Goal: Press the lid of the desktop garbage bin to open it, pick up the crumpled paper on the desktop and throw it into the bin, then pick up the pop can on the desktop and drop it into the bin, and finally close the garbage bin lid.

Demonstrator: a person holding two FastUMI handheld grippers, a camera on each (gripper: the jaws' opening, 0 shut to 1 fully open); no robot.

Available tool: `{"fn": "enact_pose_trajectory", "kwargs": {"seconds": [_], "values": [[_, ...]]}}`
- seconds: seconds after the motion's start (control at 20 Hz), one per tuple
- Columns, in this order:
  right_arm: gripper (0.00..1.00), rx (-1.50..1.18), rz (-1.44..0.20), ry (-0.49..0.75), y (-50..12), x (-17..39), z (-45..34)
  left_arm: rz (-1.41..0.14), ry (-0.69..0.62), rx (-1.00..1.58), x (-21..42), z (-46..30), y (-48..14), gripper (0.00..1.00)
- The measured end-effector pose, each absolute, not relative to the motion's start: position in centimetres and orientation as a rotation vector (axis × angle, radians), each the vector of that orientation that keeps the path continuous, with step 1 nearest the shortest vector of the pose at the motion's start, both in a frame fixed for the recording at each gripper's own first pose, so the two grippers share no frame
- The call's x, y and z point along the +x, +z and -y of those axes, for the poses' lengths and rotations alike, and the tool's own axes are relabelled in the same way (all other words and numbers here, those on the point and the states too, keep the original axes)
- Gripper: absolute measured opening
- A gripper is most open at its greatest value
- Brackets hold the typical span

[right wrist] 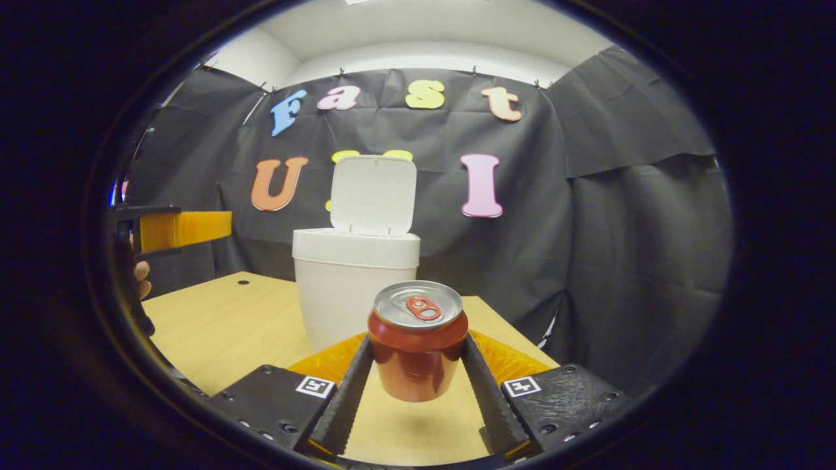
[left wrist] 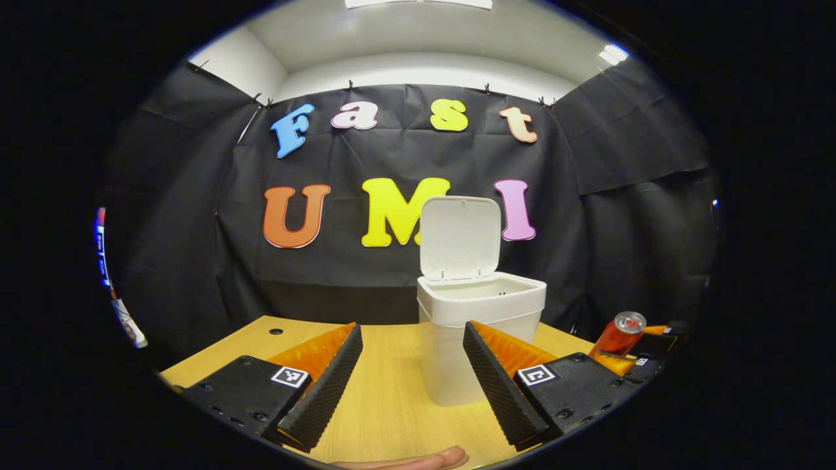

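Observation:
The white desktop bin (left wrist: 480,326) stands on the wooden table (left wrist: 385,398) with its lid (left wrist: 460,238) raised upright at the back. My left gripper (left wrist: 411,329) is open in front of the bin, nothing between its fingers. To the right, the red pop can (left wrist: 619,334) is held tilted by my right gripper (left wrist: 643,358). In the right gripper view the can (right wrist: 418,346) sits upright between the fingers, raised a little off the table, and my right gripper (right wrist: 417,343) is shut on it. The bin (right wrist: 356,287) stands just behind the can, lid (right wrist: 373,194) up.
The left gripper (right wrist: 183,228) reaches in from the far left, with a hand (right wrist: 140,277) behind it. A small round hole (left wrist: 276,331) marks the table's back left. A fingertip (left wrist: 418,460) shows at the bottom edge. The black cloth wall hangs close behind the table (right wrist: 222,326).

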State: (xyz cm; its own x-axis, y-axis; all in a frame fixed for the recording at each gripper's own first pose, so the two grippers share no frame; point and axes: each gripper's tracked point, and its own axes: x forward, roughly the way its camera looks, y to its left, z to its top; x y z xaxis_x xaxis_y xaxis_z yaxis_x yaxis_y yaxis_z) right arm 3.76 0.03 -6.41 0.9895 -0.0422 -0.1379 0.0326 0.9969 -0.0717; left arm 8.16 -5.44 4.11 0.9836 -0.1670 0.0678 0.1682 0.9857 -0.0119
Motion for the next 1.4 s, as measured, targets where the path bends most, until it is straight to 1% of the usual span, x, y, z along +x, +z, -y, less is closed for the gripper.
{"fn": "enact_pose_trajectory", "kwargs": {"seconds": [0.05,0.15,0.25,0.4,0.6,0.75,0.9,1.1,1.2,1.4], "values": [[0.78,-0.085,-0.126,-0.047,-5.6,3.5,-0.1,0.065,-0.155,-0.005,7.8,4.8,3.8,1.00],[0.78,-0.108,-0.117,-0.061,-4.7,3.1,-0.3,0.059,-0.175,-0.005,7.1,4.7,3.0,1.00],[0.79,-0.107,-0.113,-0.046,-3.7,3.1,-1.2,0.044,-0.197,-0.005,6.7,4.5,2.2,1.00],[0.78,-0.108,-0.104,-0.030,-1.7,3.1,-2.1,0.029,-0.189,0.004,6.1,3.3,1.3,1.00],[0.78,-0.114,-0.068,-0.003,2.2,4.1,-4.1,0.025,-0.208,-0.006,5.5,2.7,0.7,1.00],[0.79,-0.099,-0.031,0.028,6.1,5.9,-5.3,0.040,-0.199,0.007,5.6,1.4,0.8,1.00],[0.78,-0.069,-0.028,0.047,8.9,8.7,-6.2,0.021,-0.183,0.000,5.7,0.3,0.2,1.00],[0.78,-0.090,-0.021,0.037,11.7,11.9,-7.0,0.017,-0.174,0.003,6.0,-1.2,0.1,1.00],[0.78,-0.084,-0.026,0.060,12.4,13.5,-7.9,0.011,-0.164,-0.017,6.4,-1.8,-0.1,1.00],[0.78,-0.083,-0.081,0.051,12.6,17.2,-8.2,-0.007,-0.151,-0.031,6.5,-3.0,-0.4,1.00]]}}
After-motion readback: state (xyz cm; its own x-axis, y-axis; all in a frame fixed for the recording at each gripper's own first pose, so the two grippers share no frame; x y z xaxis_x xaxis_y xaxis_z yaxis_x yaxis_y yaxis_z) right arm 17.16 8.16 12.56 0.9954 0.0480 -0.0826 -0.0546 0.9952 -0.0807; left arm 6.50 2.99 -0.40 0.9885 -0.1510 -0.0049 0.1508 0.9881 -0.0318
